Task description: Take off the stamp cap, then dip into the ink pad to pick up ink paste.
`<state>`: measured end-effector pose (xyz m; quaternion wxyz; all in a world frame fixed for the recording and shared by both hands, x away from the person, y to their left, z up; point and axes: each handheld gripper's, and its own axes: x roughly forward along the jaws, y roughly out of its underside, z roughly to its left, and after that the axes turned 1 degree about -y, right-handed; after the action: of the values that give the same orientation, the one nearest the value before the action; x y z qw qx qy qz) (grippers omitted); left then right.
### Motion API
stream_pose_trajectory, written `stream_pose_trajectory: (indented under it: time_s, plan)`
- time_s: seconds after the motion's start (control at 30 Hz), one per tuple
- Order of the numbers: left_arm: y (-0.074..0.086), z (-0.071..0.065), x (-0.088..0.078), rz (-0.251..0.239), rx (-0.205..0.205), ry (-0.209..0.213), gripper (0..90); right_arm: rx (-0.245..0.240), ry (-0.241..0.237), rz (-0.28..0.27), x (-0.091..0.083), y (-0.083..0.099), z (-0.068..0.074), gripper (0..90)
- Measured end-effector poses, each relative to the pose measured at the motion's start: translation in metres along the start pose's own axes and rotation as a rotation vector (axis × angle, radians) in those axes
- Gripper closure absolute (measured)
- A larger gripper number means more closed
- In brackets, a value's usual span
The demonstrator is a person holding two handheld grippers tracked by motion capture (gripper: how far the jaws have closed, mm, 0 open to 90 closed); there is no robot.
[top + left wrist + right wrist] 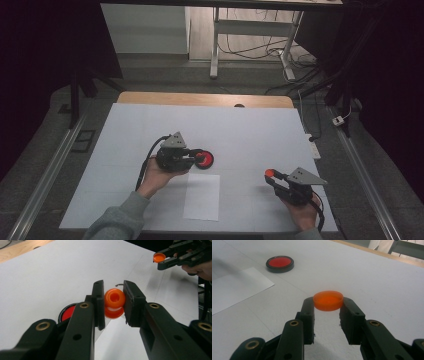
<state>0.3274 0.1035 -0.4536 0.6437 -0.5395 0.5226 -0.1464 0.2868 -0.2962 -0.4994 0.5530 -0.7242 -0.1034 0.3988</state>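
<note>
A small orange bottle-like piece (114,298) with an open round mouth sits clamped between the jaws of my left gripper (114,293). In the high view the left gripper (195,156) hovers at the edge of a red disc with a black rim (206,160). My right gripper (328,303) is shut on a flat orange cap (328,300), held by its sides a little above the table. From above, the right gripper (270,175) and its cap (269,173) are at the front right. The left gripper view also catches that cap (159,257).
A white sheet of paper (202,197) lies at the front middle of the white table cover (250,125). The red disc (280,263) rests beyond the paper's corner (237,287). The wooden table edge (200,98) runs along the back.
</note>
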Motion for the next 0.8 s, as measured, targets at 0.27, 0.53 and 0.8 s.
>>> stream_pose_trajectory:
  time_s: [0.27, 0.53, 0.8]
  plan:
    - [-0.001, 0.008, 0.003, 0.005, -0.006, -0.015, 72.4, 0.002, -0.001, -0.002, 0.000, 0.000, 0.000, 64.7]
    - [0.000, 0.018, 0.005, -0.002, -0.033, -0.029, 72.4, 0.001, 0.000, 0.002, 0.000, 0.001, 0.000, 64.7]
    - [0.002, 0.028, 0.012, 0.010, -0.043, -0.053, 72.4, 0.006, -0.002, 0.001, 0.000, 0.001, 0.000, 64.8]
